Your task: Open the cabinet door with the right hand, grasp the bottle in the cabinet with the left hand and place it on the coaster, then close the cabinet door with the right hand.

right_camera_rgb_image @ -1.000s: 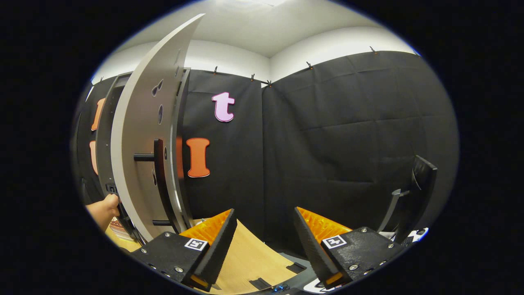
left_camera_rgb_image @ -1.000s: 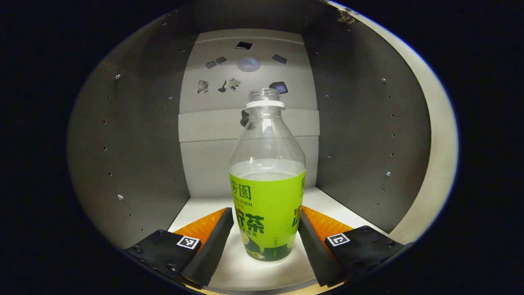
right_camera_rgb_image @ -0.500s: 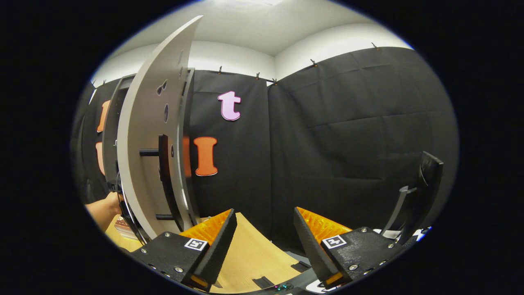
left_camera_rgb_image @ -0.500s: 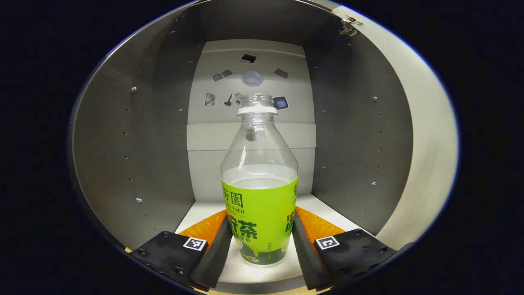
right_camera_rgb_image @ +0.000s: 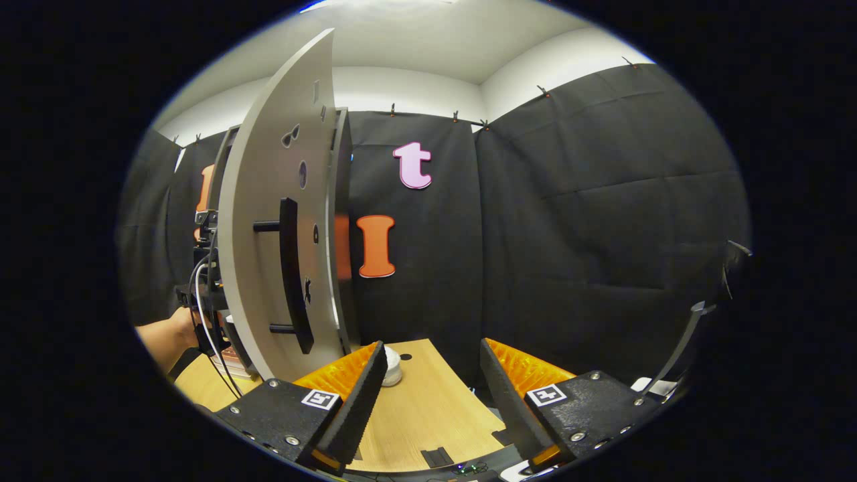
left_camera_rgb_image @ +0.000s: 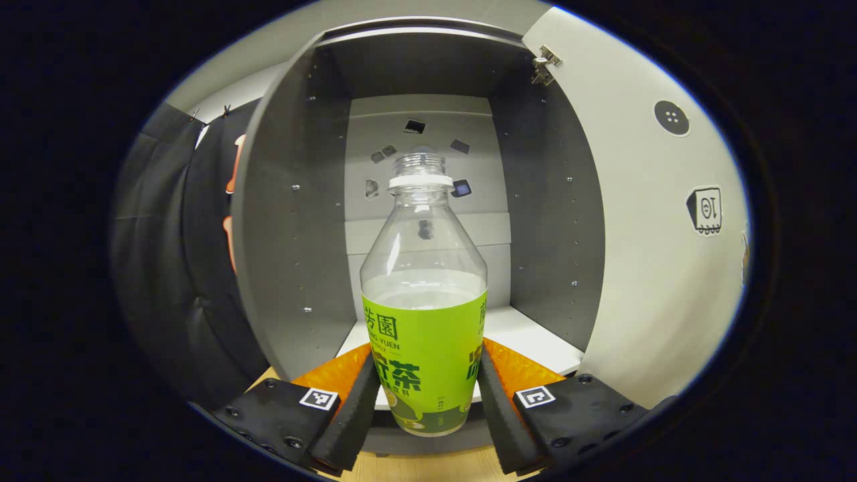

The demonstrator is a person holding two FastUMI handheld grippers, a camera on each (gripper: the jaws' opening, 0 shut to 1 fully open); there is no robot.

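Pulled back since half a second ago: cabinet (left_camera_rgb_image: 294, 221) now farther off, its outer left side and front edge in sight, bottle (left_camera_rgb_image: 424, 294) out past the shelf lip. Bottle clamped between both fingers of left gripper (left_camera_rgb_image: 424, 402), upright, capless, green label low between the pads. Same grip as before. Right gripper (right_camera_rgb_image: 432, 395) swung a bit: door (right_camera_rgb_image: 268, 221) now up and left of its fingers, handle (right_camera_rgb_image: 289, 274) facing them, well apart. Right fingers spread wide, nothing between.

Bottle base cut off behind the left fingers; small marks on cabinet back wall too small to make out. Left hand (right_camera_rgb_image: 175, 329) with cable part hidden behind door edge, far left of right fingers.

Table (right_camera_rgb_image: 428, 408) between right fingers; small white object (right_camera_rgb_image: 391, 368) just above the left finger, unclear what. Open door (left_camera_rgb_image: 656, 254) right of left fingers, stickers on it. Dark stand (right_camera_rgb_image: 696, 321) far right.
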